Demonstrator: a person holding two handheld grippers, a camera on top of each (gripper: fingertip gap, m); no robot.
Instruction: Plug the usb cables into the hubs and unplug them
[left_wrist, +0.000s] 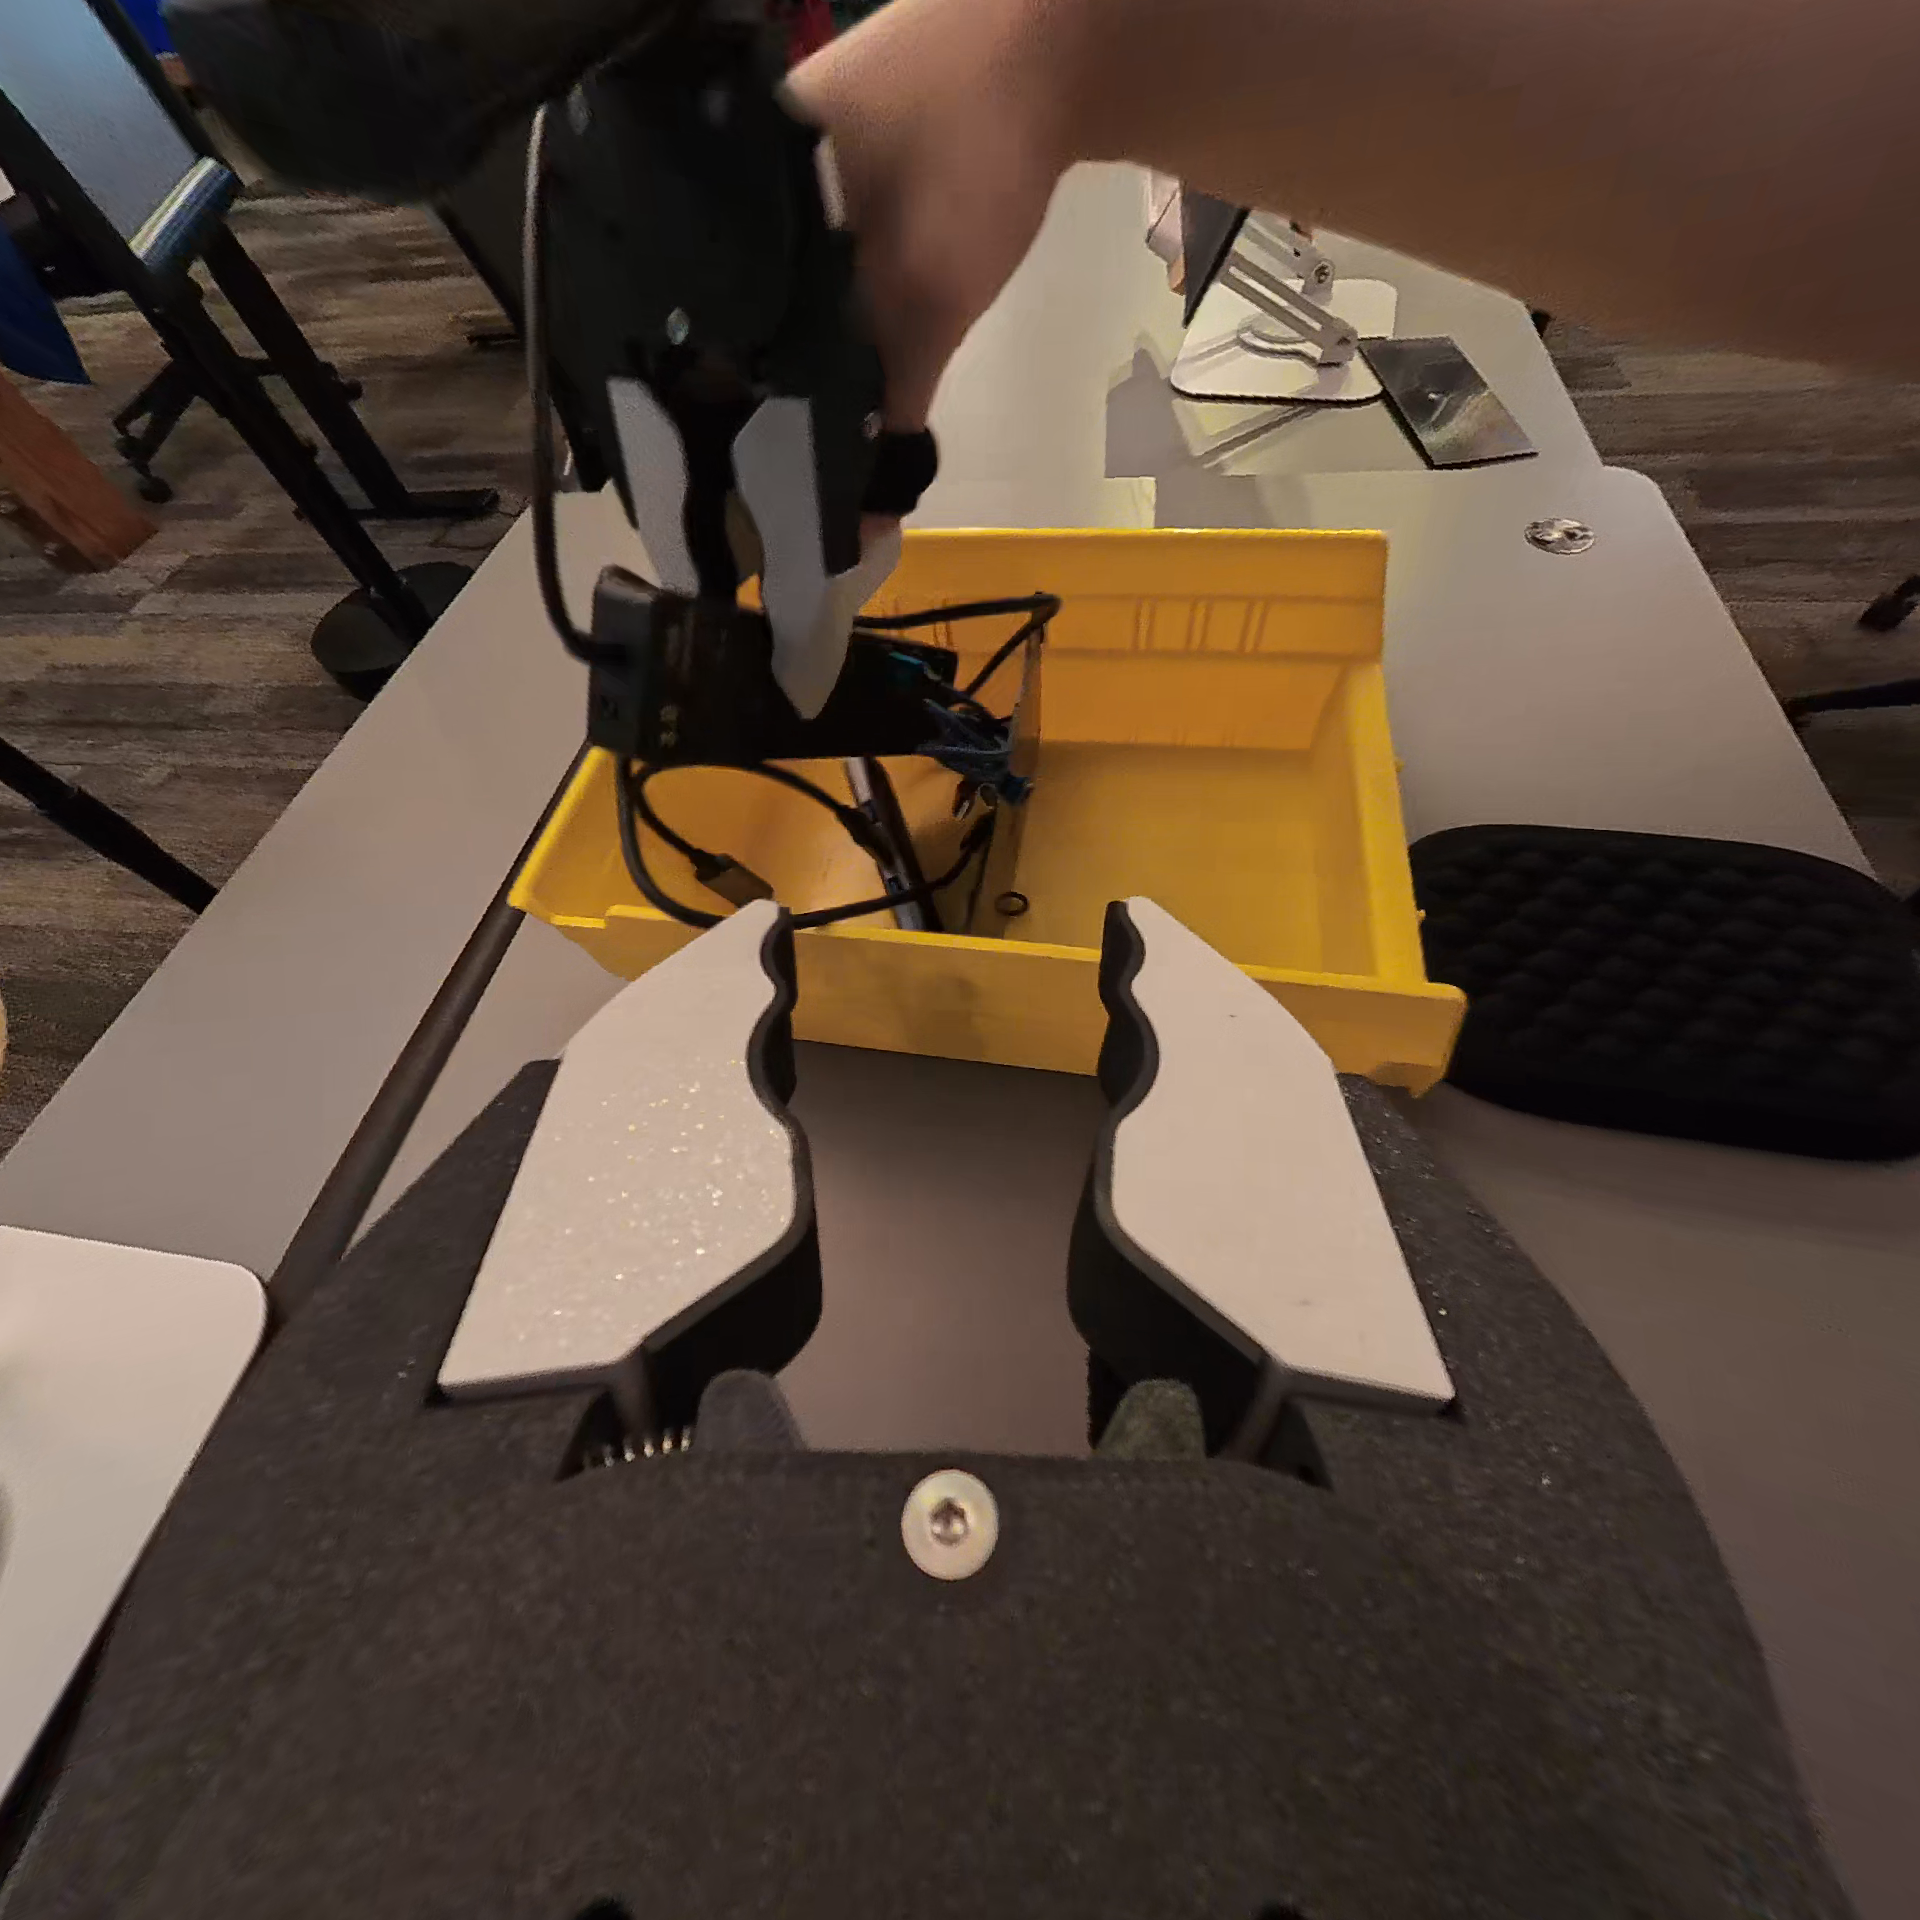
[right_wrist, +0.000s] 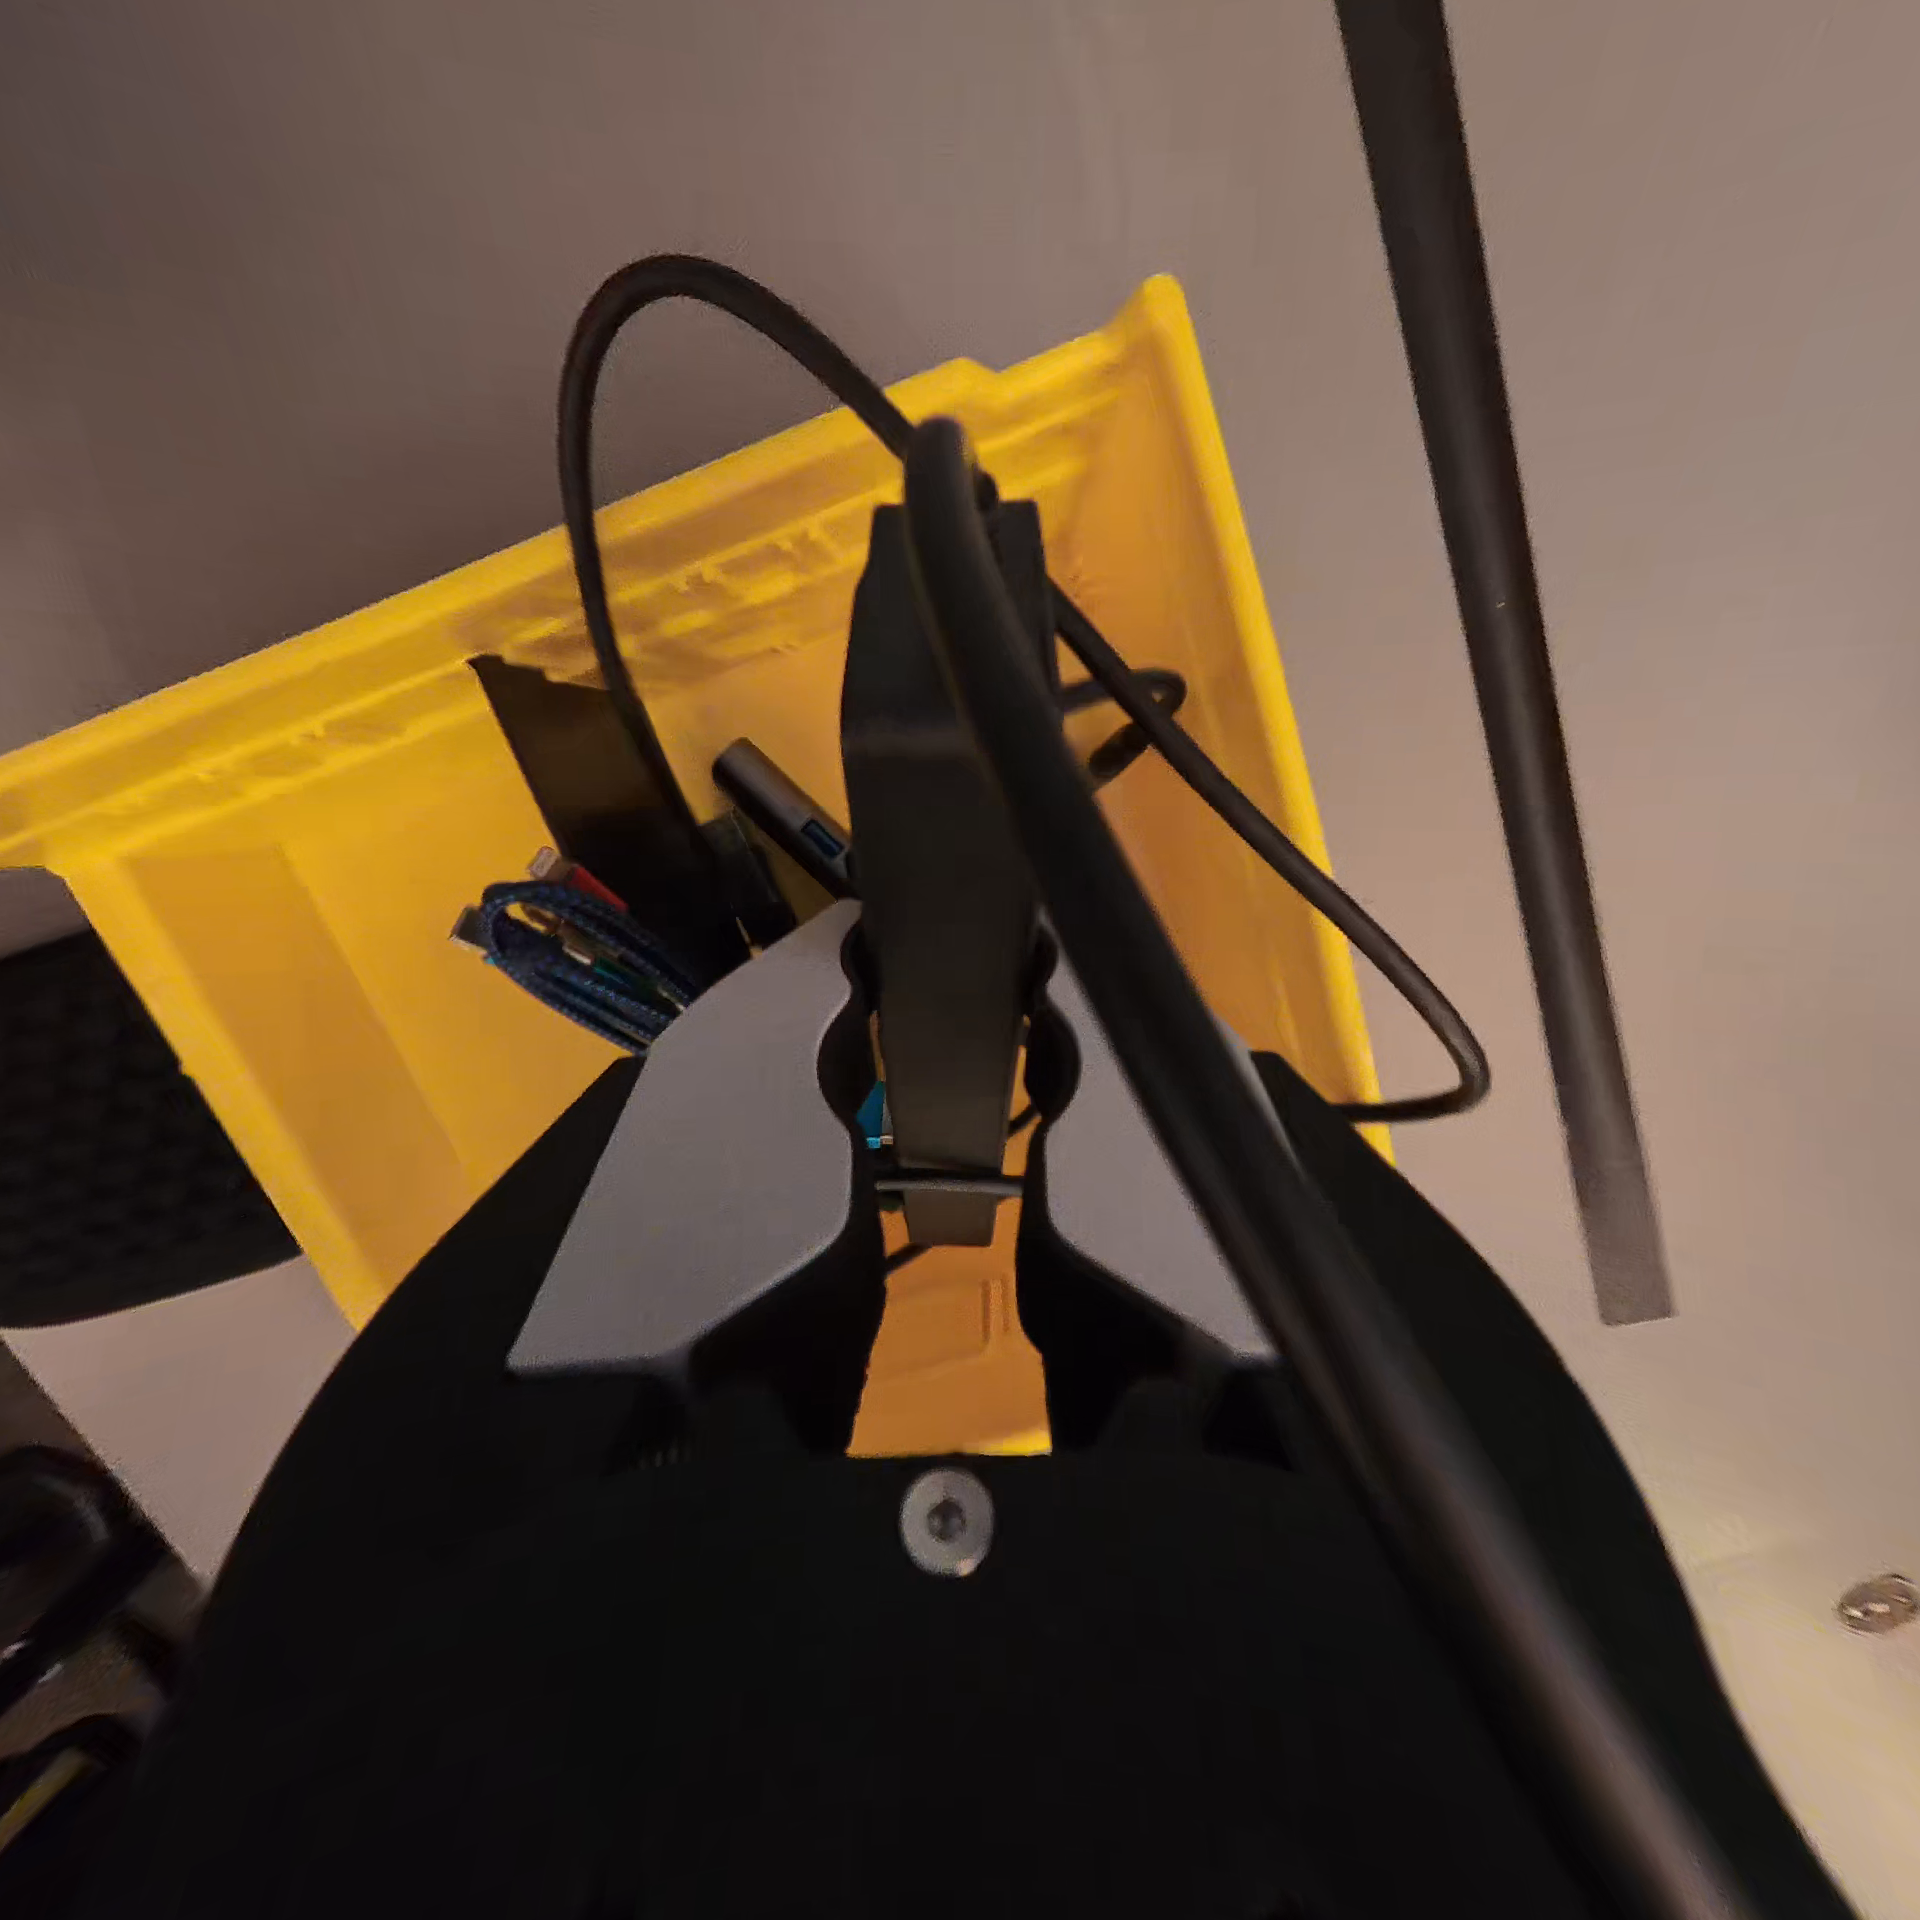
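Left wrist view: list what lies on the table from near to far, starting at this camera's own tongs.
Left tongs, open → yellow bin → black hub held over the bin by the right tongs → monitor stand at the far end.

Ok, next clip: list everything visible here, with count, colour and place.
Bin: one, yellow, on the table, split by a dark divider.
Hub: one, black, held above the bin's left side.
Second hub: one, grey, inside the bin.
Black cables: several, looping from the bin.
Braided cables: a bundle, blue, in the bin.
Cushion: one, black, right of the bin.
Table: grey.
Monitor stand: one, white, far table.
Left gripper: jaws open, empty.
Right gripper: jaws shut on the hub.
Hand: on the right gripper.
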